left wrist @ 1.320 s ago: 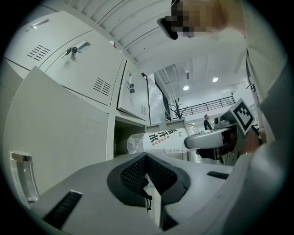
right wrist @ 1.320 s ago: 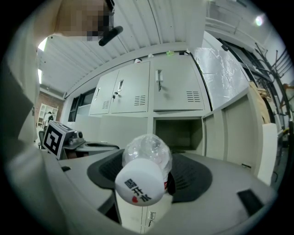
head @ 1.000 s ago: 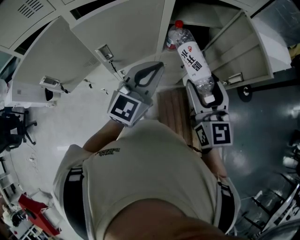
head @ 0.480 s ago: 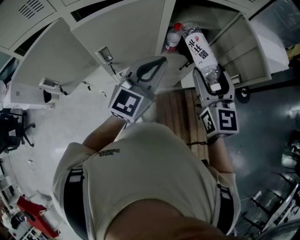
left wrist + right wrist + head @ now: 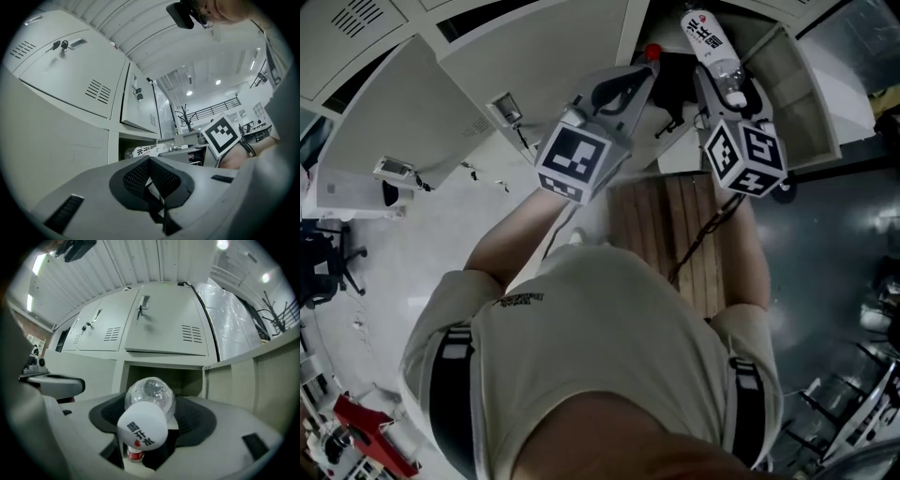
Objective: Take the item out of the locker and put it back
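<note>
**Bottle presented at the locker mouth, seen from the head and both grippers.** Nearest the camera, the person's shirt (image 5: 600,328) fills the foreground, with wooden slats (image 5: 675,225) on the floor beyond it. The left gripper (image 5: 150,163) has its jaws pressed together on nothing. It hangs just left of the opening, probably parked there so as not to block it. The right gripper (image 5: 152,409) is clamped on the bottle (image 5: 705,33), its jaws spread wide by the bottle's body. The bottle lies along the jaws and points into the open compartment (image 5: 187,378), its far end about at the compartment's front edge. This alignment suits end-first passage. The door (image 5: 811,89) stands swung wide to the right, which keeps the path clear. A red cap (image 5: 652,52) shows at the opening's left edge.
</note>
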Demonstrator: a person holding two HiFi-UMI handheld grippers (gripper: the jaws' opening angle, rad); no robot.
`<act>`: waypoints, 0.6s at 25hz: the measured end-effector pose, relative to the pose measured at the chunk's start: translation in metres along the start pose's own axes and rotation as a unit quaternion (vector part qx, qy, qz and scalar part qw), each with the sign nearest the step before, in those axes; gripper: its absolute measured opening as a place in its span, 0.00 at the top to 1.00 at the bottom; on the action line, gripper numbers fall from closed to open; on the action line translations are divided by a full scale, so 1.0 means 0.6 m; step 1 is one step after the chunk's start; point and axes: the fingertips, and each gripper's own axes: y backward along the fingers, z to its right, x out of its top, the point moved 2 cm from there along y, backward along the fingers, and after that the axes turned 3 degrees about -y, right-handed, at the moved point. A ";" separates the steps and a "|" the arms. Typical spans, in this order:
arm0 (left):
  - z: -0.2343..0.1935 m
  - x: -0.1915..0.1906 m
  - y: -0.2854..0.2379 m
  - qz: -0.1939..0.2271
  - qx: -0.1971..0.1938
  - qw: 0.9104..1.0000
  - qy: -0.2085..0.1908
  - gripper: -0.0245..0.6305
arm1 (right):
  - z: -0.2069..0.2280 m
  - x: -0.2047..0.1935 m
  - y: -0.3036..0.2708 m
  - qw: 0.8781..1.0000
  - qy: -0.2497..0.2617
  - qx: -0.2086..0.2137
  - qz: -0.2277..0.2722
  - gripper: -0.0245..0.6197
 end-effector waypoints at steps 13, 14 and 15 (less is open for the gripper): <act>-0.027 -0.057 -0.097 -0.007 0.007 1.000 0.012 0.94 | 0.045 -0.068 -0.198 0.997 0.018 -0.036 -0.060 0.48; -0.027 -0.068 -0.100 -0.009 0.008 1.000 0.016 0.94 | 0.048 -0.076 -0.210 0.997 0.018 -0.038 -0.065 0.48; -0.028 -0.080 -0.105 -0.012 0.009 1.000 0.021 0.94 | 0.051 -0.084 -0.221 0.997 0.021 -0.040 -0.070 0.48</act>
